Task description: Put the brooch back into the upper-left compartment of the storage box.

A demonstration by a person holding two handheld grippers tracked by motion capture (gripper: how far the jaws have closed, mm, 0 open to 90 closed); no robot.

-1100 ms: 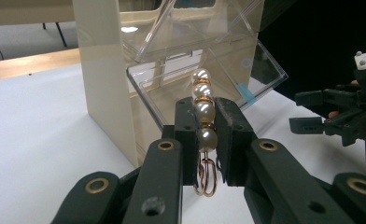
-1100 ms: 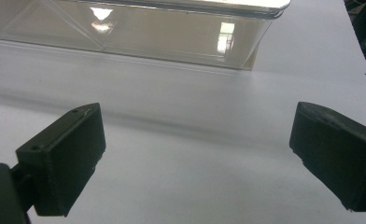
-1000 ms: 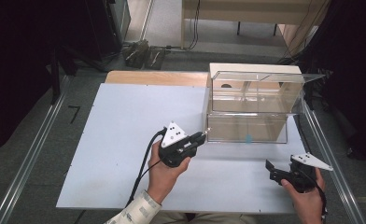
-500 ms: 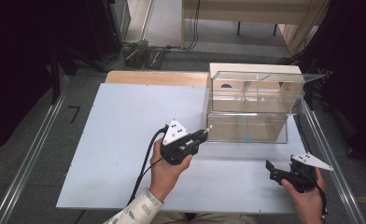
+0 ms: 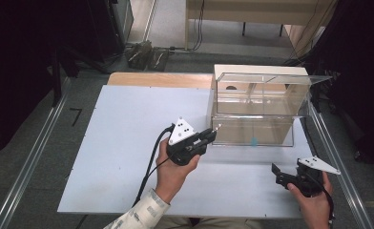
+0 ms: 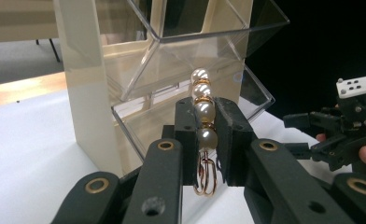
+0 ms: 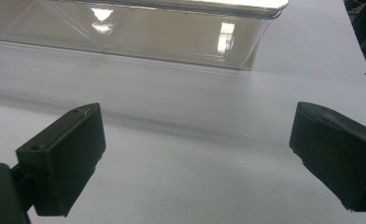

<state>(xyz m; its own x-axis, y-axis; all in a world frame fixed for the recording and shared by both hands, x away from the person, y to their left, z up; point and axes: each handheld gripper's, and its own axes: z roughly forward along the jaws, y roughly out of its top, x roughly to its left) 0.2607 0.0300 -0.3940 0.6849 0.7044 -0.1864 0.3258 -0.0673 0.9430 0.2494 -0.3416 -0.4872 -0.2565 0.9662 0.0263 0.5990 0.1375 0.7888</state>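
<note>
A short string of pearls [image 6: 203, 109] with gold spacers and a gold hook clasp at its lower end is pinched between the two black fingers [image 6: 233, 135] of the left gripper [image 6: 204, 140], standing upright so that two pearls rise above the fingertips and the clasp hangs below them. In the left gripper view the pearls sit right in front of the open mouth of the lower clear drawer [image 6: 144, 126] of a cream-framed organiser [image 6: 80, 70], whose upper clear drawer [image 6: 204, 21] juts out above; whether the top pearl touches the plastic cannot be told. From the high view the left gripper [image 5: 212, 135] is held in the person's left hand [image 5: 173, 169], its tips pointing at the near left corner of the organiser [image 5: 259, 102], a small pale speck of the pearls [image 5: 218, 127] showing at the tips, and its black cable [image 5: 149, 167] trailing back across the white table [image 5: 128, 124]. The right gripper [image 5: 278, 174] rests low near the table's near right corner, held in the right hand [image 5: 314, 202], well apart from the left one and from the organiser. In the right gripper view its fingers [image 7: 66, 154] are spread wide with nothing between them, just above the bare white table [image 7: 195, 154], facing the front of the lower clear drawer [image 7: 134, 32].
</note>
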